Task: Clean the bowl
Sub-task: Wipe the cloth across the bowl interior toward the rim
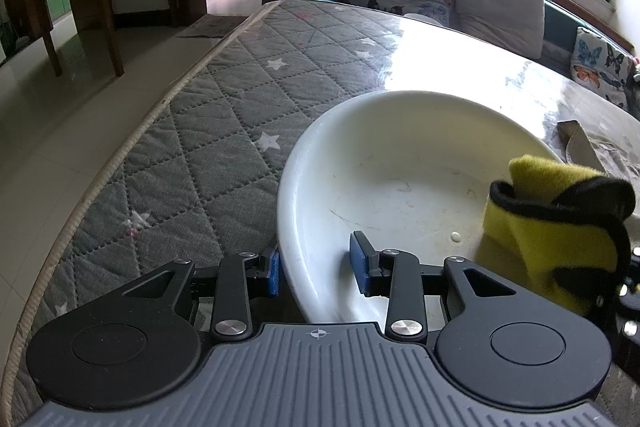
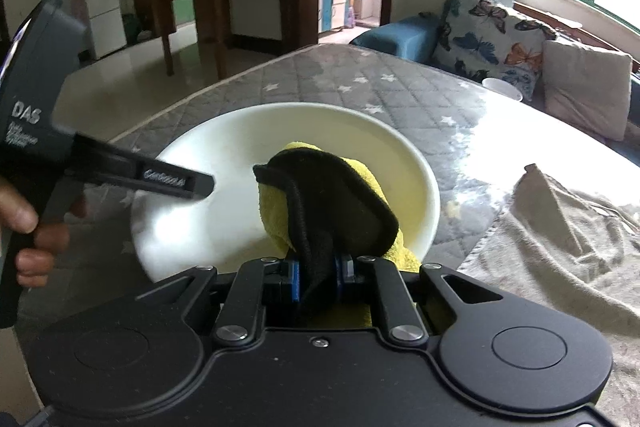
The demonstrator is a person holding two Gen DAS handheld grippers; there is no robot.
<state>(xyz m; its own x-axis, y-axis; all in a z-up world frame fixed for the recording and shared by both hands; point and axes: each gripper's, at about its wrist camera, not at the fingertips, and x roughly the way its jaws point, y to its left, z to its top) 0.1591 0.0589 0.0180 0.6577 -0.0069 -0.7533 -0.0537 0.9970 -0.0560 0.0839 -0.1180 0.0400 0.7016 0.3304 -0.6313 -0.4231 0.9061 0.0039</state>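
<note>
A white bowl (image 1: 400,179) sits on the grey quilted table cover; it also shows in the right wrist view (image 2: 224,163). My left gripper (image 1: 316,267) straddles the bowl's near rim, one blue pad outside and one inside, with a gap to the wall, so it stands open. In the right wrist view it (image 2: 120,175) reaches in from the left over the rim. My right gripper (image 2: 318,283) is shut on a yellow and black cloth (image 2: 332,203) that rests inside the bowl; the cloth also shows in the left wrist view (image 1: 552,227).
A crumpled beige cloth (image 2: 560,239) lies on the table right of the bowl. A small white cup (image 2: 502,89) stands at the far edge. Sofa cushions (image 2: 496,35) lie beyond. The table edge (image 1: 120,155) runs along the left, with floor below.
</note>
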